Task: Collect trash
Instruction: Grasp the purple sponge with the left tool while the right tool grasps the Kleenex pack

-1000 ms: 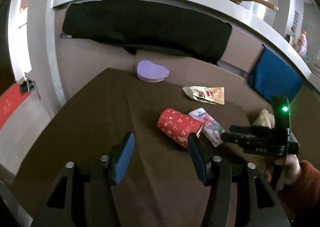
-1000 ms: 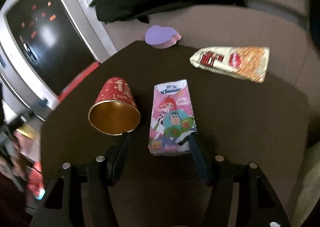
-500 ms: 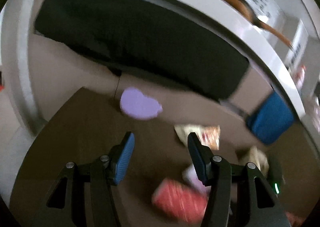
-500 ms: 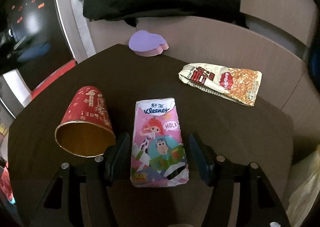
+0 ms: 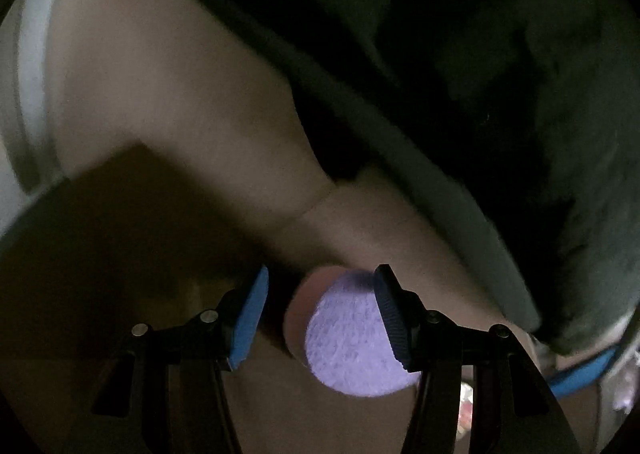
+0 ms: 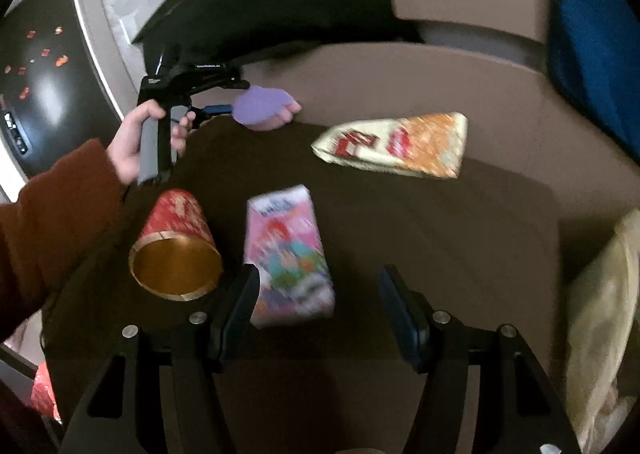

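Jaws of the left gripper [image 5: 320, 312] stand spread around a purple, pink-edged fuzzy pad [image 5: 352, 338] at the dark table's [image 6: 400, 234] far edge; contact is unclear in the dim view. The right gripper [image 6: 316, 304] is spread too, a blurred pink tissue pack [image 6: 290, 258] just ahead beside its left finger, a red paper cup [image 6: 176, 246] further left, an orange-white snack wrapper [image 6: 396, 145] beyond.

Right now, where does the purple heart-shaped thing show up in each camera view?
Left wrist: purple heart-shaped thing low centre, between the left gripper fingers, against the right one.
Right wrist: upper left of centre, at the table's far edge, in front of the left gripper.
Shared landmark: dark brown table.
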